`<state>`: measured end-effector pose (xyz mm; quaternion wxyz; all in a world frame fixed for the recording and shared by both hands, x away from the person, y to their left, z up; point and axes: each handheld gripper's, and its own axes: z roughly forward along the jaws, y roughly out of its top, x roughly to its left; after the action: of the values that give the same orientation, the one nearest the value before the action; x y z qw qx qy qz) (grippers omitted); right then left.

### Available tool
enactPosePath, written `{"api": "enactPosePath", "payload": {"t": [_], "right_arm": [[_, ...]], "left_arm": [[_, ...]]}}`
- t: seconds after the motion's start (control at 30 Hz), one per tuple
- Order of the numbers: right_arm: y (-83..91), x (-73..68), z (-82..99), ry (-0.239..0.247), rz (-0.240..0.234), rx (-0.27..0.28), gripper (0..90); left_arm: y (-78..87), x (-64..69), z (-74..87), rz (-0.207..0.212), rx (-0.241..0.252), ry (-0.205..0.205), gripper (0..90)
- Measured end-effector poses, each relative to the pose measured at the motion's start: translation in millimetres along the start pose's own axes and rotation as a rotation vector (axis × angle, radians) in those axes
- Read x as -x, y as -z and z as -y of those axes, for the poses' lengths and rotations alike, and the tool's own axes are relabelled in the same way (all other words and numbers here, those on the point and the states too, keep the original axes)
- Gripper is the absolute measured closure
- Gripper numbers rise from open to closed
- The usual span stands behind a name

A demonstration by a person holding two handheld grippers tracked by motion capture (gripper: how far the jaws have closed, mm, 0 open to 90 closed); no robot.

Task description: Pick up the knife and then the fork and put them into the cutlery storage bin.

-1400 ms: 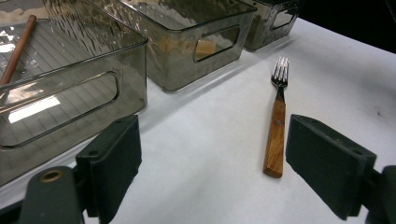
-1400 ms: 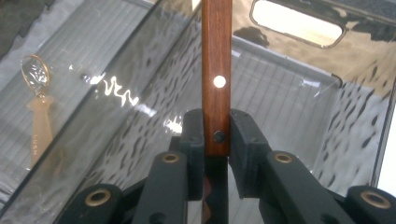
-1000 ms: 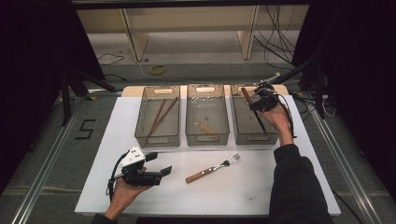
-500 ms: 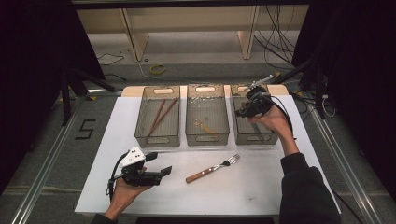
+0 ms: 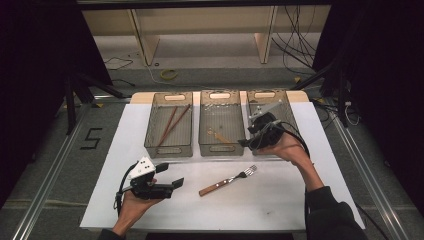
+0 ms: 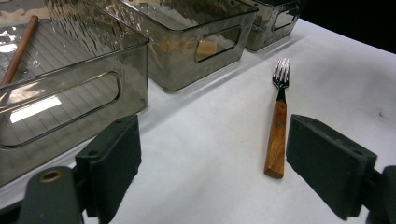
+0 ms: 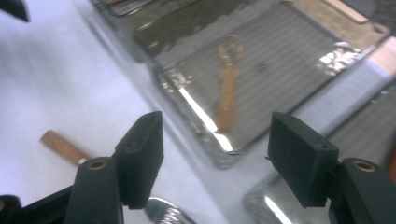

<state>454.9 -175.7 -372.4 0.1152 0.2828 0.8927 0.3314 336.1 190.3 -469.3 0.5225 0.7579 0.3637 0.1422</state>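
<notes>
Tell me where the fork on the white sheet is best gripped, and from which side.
Probably at the fork's wooden handle, coming from above with the jaws across its width: the fork lies flat on the white sheet, clear of the bins, and the straight handle gives more to pinch than the thin tines.

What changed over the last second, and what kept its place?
The right gripper has come back from the far end of the right bin toward its near end, its jaws just opening with nothing between them. The left gripper, the fork, the chopsticks and the spoon have not moved.
</notes>
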Motion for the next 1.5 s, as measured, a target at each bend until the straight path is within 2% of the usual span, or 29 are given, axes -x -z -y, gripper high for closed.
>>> {"api": "enactPosePath", "payload": {"t": [0.1,0.2,0.23,0.3,0.43,0.67,1.07,1.37,1.5], "right_arm": [[-4.5,-10.6,5.7,0.021,-0.031,0.005,36.2],[-7.8,-19.1,10.8,0.023,-0.059,0.015,36.3],[-10.1,-22.8,13.2,0.022,-0.081,0.022,36.3],[-13.4,-30.0,14.6,0.053,-0.089,-0.001,36.2],[-17.4,-41.3,14.1,0.096,-0.11,-0.012,36.1],[-29.6,-56.5,15.9,0.14,-0.16,-0.056,35.8],[-46.5,-73.3,18.0,0.208,-0.191,-0.12,36.7],[-60.2,-81.9,23.0,0.258,-0.207,-0.193,40.0],[-67.0,-84.4,25.5,0.284,-0.196,-0.225,41.5]], "left_arm": [[0.1,-0.4,0.1,-0.001,0.0,-0.001,17.5],[0.4,-0.1,0.0,-0.002,0.004,-0.002,17.5],[0.5,0.0,-0.1,-0.002,0.006,-0.001,17.5],[0.7,0.2,-0.1,-0.002,0.005,-0.004,17.5],[0.6,0.4,-0.1,0.0,0.005,-0.004,17.5],[0.8,0.0,-0.1,0.002,0.007,-0.003,17.5],[1.4,0.2,-0.3,0.003,0.01,-0.005,17.5],[1.5,0.2,-0.4,0.003,0.011,-0.007,17.5],[1.5,0.4,-0.4,0.003,0.01,-0.007,17.5]]}}
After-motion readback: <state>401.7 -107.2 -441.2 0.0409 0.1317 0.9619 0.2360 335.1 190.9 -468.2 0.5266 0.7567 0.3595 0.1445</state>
